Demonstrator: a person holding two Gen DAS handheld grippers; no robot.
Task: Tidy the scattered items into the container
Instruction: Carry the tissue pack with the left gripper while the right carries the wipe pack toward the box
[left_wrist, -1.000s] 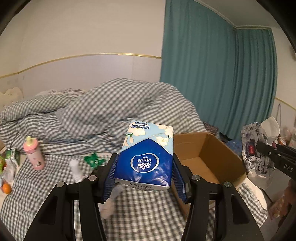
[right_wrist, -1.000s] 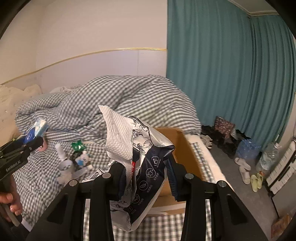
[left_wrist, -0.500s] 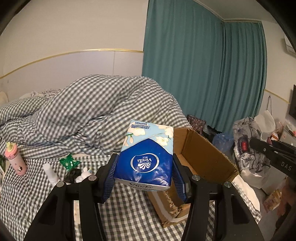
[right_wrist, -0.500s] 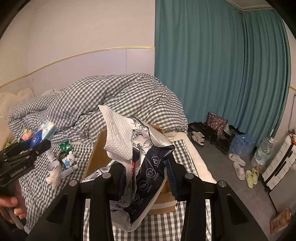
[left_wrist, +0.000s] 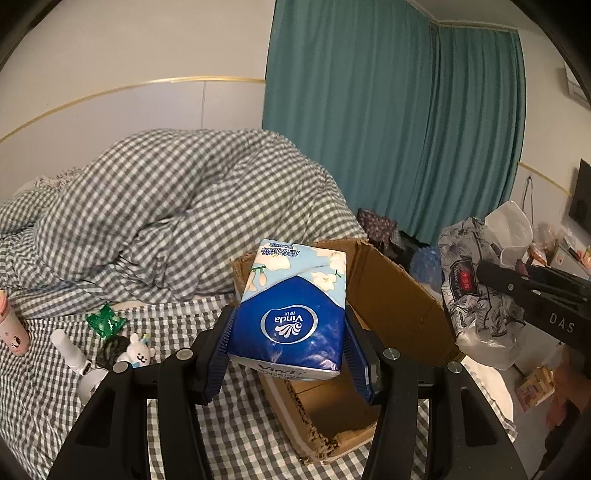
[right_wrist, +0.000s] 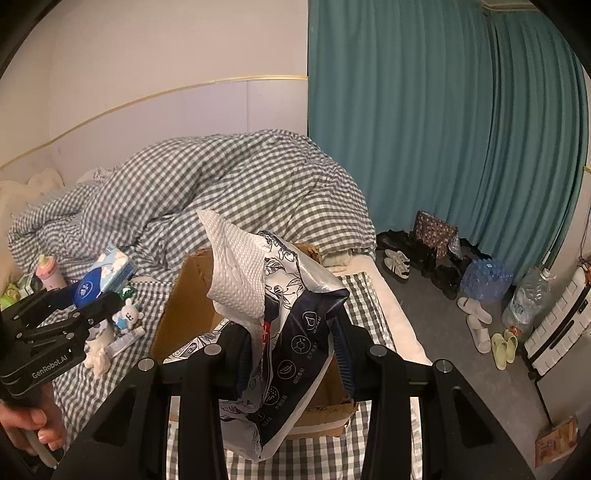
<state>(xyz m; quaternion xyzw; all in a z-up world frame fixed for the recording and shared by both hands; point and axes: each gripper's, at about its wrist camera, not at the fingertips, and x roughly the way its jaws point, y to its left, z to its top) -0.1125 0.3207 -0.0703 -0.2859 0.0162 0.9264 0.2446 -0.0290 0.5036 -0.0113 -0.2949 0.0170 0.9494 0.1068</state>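
Observation:
My left gripper (left_wrist: 288, 354) is shut on a blue Vinda tissue pack (left_wrist: 291, 314) and holds it above the near left edge of an open cardboard box (left_wrist: 399, 306) on the bed. My right gripper (right_wrist: 291, 354) is shut on a crumpled printed bag (right_wrist: 295, 332) with white paper towel sticking out, held over the box (right_wrist: 188, 306). The left gripper and tissue pack also show in the right wrist view (right_wrist: 99, 284). The bag also shows in the left wrist view (left_wrist: 476, 291), to the right of the box.
On the checked sheet left of the box lie a green packet (left_wrist: 105, 321), a small white rabbit toy (left_wrist: 138, 350), a white bottle (left_wrist: 70, 349) and a pink bottle (left_wrist: 11, 325). A heaped checked duvet (left_wrist: 177, 206) lies behind. Shoes and water bottles (right_wrist: 484, 277) stand on the floor at right.
Both grippers have moved right towards the box with their loads. The box now lies closer under the tissue pack, and the small items have shifted left in view.

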